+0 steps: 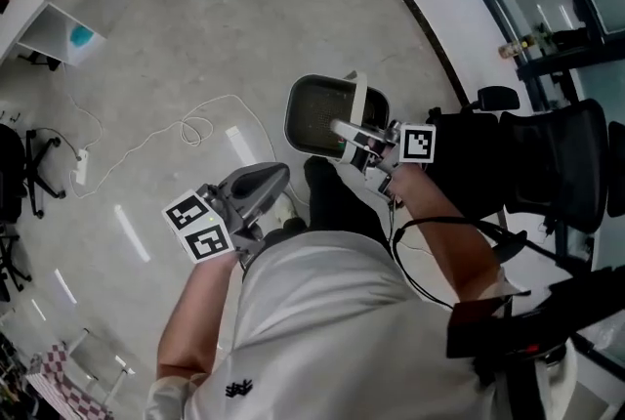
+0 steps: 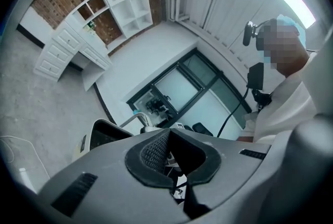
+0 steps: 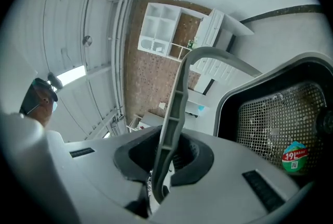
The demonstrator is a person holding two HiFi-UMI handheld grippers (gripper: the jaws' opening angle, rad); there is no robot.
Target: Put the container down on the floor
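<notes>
While the container (image 1: 317, 115) is carried over the floor (image 1: 195, 47), its thin handle (image 3: 174, 113) is clamped edge-on between the jaws of the right gripper (image 1: 359, 140), the mesh-lined body slung beyond the fingertips; the left gripper (image 1: 264, 182) is held just beside, jaws together on nothing; the underside is hidden, so clearance cannot be judged.

**Container hanging by its handle, left of the office chair**

So the container (image 1: 322, 115) is a dark, roundish tub with a pale grey rim and wire mesh lining the inside. There's a small round red-and-green sticker (image 3: 295, 157) on the mesh. Its grey hoop handle (image 3: 176, 113) is swung upright, pinched in the right gripper (image 1: 354, 137). It sits just left of the black office chair (image 1: 547, 164), mouth tilted toward the camera. Can't tell whether the base touches the floor.
</notes>
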